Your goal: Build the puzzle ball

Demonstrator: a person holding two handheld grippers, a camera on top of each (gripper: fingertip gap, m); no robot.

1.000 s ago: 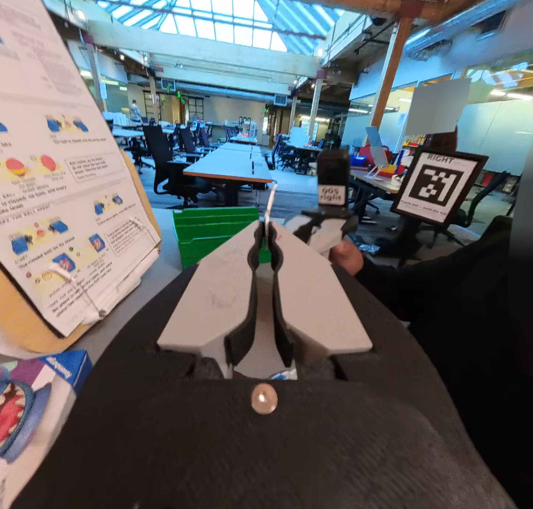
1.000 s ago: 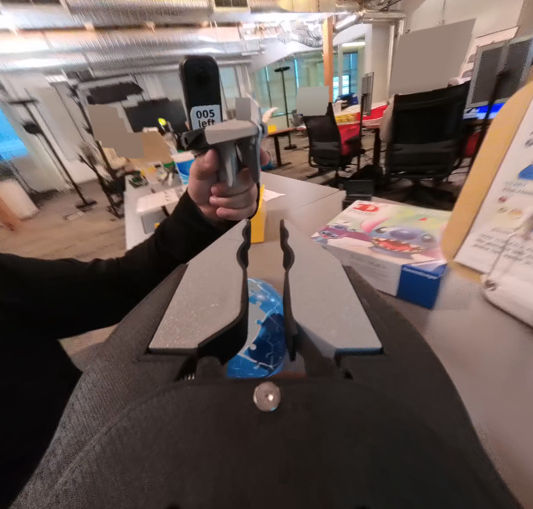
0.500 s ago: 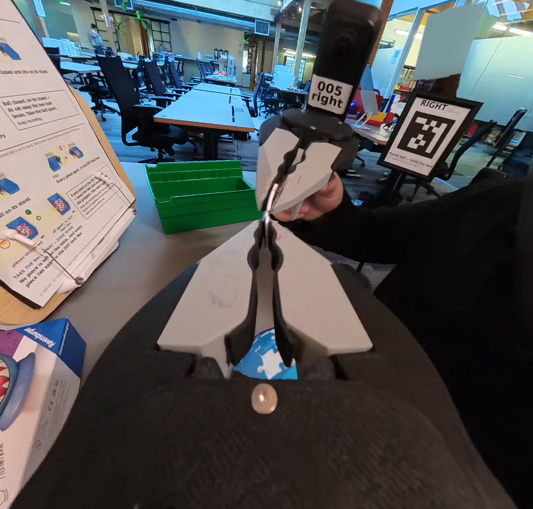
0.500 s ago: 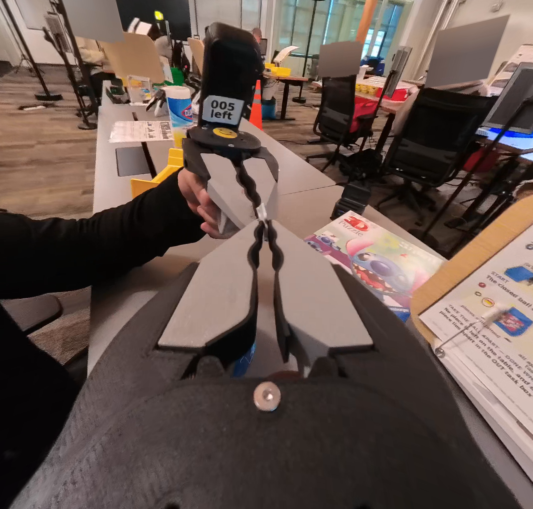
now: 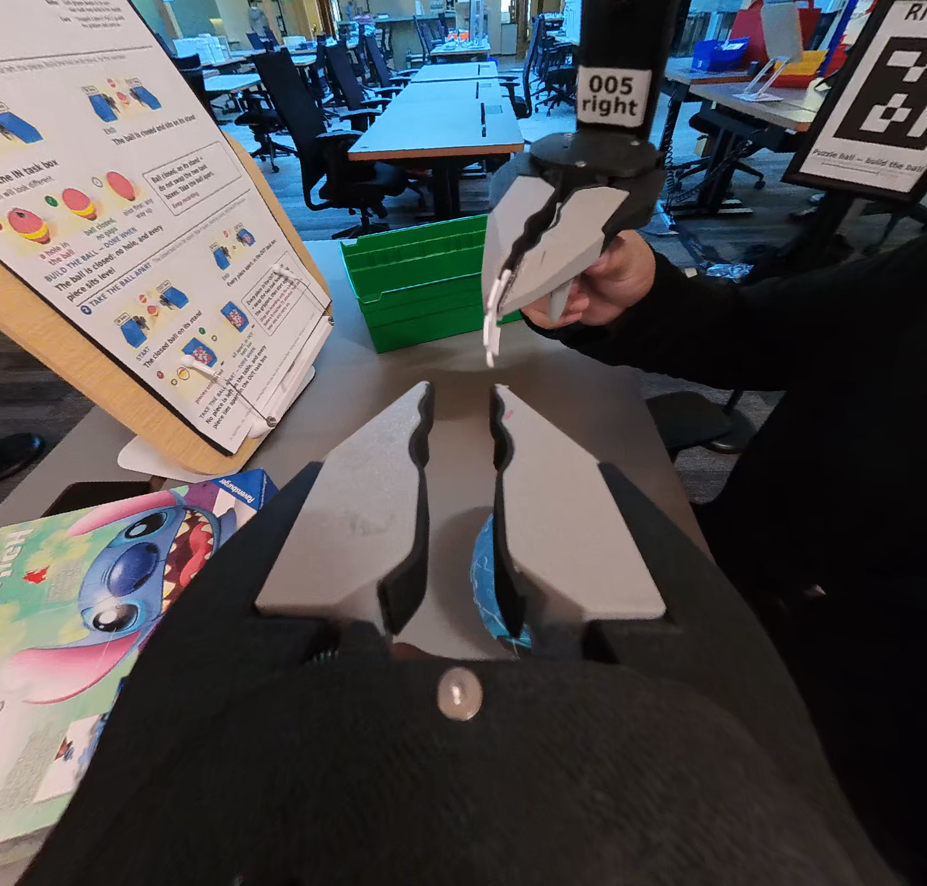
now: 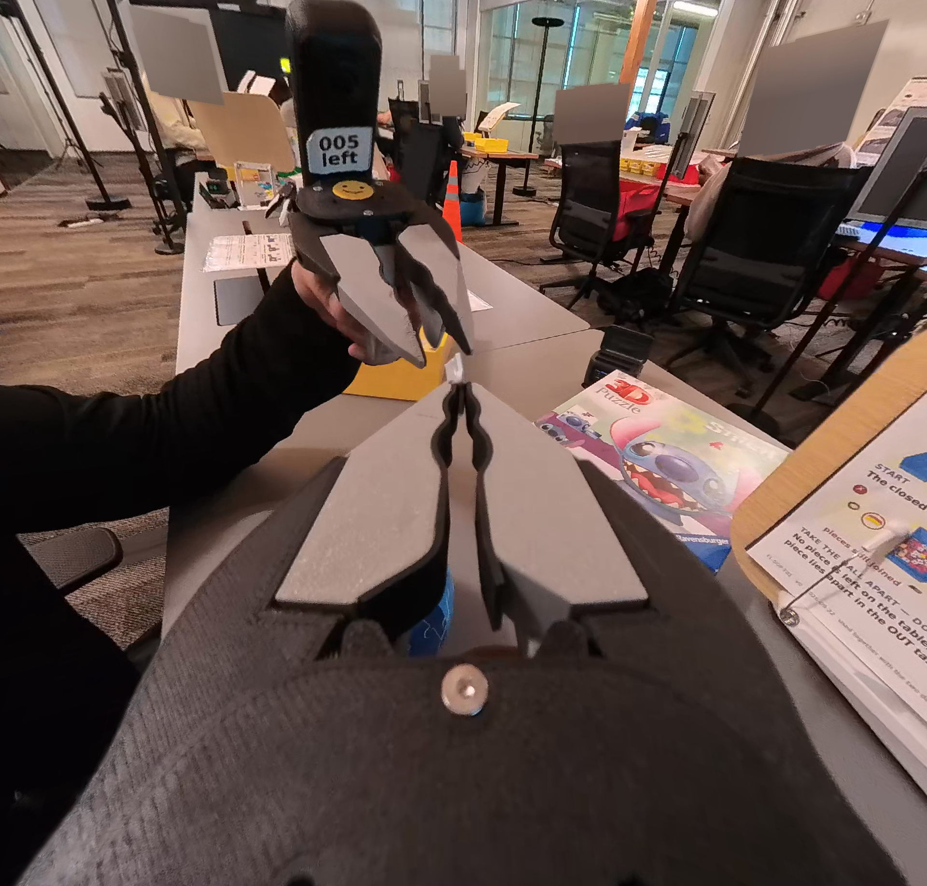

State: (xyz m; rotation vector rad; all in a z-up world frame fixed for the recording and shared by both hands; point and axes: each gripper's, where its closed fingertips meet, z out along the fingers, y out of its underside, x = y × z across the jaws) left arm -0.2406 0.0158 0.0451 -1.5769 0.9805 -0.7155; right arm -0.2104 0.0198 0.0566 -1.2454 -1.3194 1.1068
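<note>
Holding the white puzzle piece (image 5: 494,310) by its edge, your right gripper (image 6: 460,394) has its fingers pressed together on it, so the piece sticks out past the tips and stays free to be turned and fitted. Your left gripper (image 5: 461,391) faces it with the fingers spread and nothing between them; I judge it has let the piece go to the other side and now waits just beside it, so that it can help again. The two grippers are close, tip to tip, above the grey table (image 5: 381,385). The blue puzzle ball (image 5: 484,576) sits low on the table directly under them, and only a small part shows between the fingers in each wrist view, so I cannot tell how much of it is built. This position seems chosen so the piece needs only to go down to the ball. The puzzle box (image 6: 667,455) lies to the side by the instruction board (image 5: 140,220), and a green bin (image 5: 416,285) and a yellow bin (image 6: 396,378) stand further away, out of the working place. The next move probably needs careful turning of the piece, because a thin grip like this can slip.
</note>
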